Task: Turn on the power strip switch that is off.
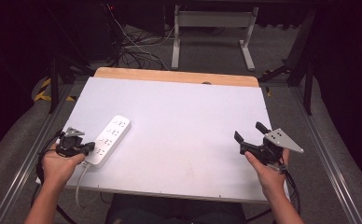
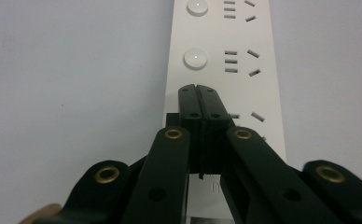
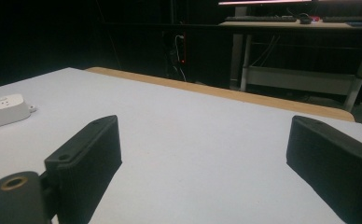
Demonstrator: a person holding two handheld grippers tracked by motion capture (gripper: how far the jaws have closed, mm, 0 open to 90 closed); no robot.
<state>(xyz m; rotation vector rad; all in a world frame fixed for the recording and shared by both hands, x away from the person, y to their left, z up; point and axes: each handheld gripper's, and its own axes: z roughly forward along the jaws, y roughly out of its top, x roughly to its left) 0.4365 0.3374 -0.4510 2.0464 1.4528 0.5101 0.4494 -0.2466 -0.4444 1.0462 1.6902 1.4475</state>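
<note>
White power strip (image 1: 108,141) lies at the near left of the table (image 1: 179,121), running slantwise away from the person, its cord dropping over the near edge. At its near end the left gripper (image 1: 91,148) hovers over it with jaws pressed together and nothing between them; the left gripper view sets the joined tips just above the strip's face. Well apart, at the near right, the right gripper (image 1: 250,132) is held with jaws spread wide, grasping nothing. Beyond the table, a desk frame (image 1: 212,28) stands on the floor.
</note>
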